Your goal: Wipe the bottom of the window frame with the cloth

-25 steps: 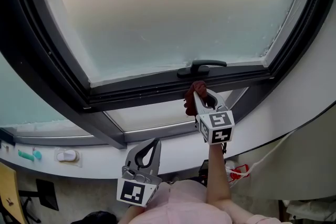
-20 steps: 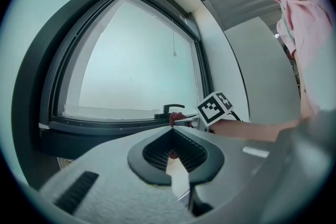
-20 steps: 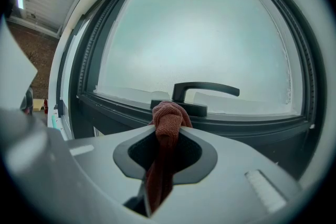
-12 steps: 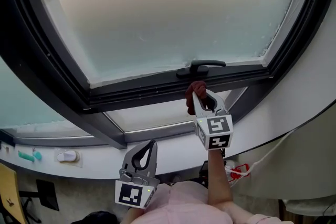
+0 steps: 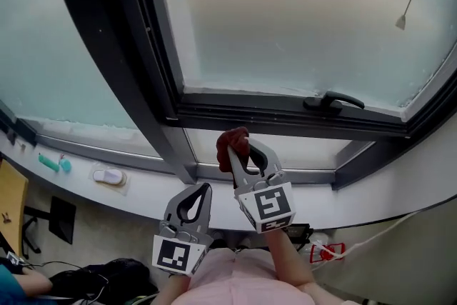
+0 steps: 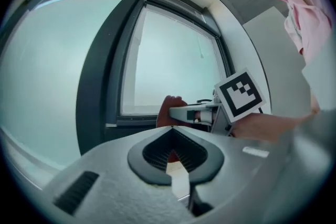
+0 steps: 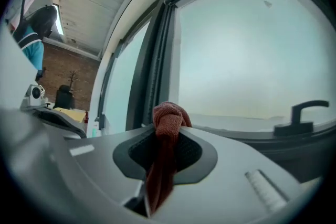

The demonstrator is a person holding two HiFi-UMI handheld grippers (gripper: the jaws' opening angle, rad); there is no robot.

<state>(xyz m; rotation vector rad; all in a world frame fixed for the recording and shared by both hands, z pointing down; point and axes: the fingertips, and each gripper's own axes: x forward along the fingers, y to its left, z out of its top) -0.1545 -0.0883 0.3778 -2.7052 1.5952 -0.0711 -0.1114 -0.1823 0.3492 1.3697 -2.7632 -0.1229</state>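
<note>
My right gripper [image 5: 239, 155] is shut on a red-brown cloth [image 5: 232, 141]; the bunched cloth sticks out past the jaw tips. It hovers just below the dark bottom rail of the window frame [image 5: 285, 121], near where the rail meets the upright post, well left of the black window handle [image 5: 333, 101]. Whether the cloth touches the frame cannot be told. In the right gripper view the cloth [image 7: 167, 122] hangs down between the shut jaws, with the handle [image 7: 307, 113] at the right. My left gripper [image 5: 204, 189] sits lower and to the left, shut and empty; its view shows the cloth [image 6: 169, 108] ahead.
A thick dark upright post [image 5: 118, 46] divides the panes. A white sill [image 5: 157, 189] curves below, with a teal item [image 5: 53, 163] and a white item [image 5: 108, 176] on it. A pull cord weight [image 5: 402, 22] hangs at the upper right. Cables and a red item [image 5: 325, 252] lie on the floor.
The right gripper has carried the cloth leftward along the bottom rail, away from the handle toward the upright post. The head view has swung left too. The left gripper stays low and shut.
</note>
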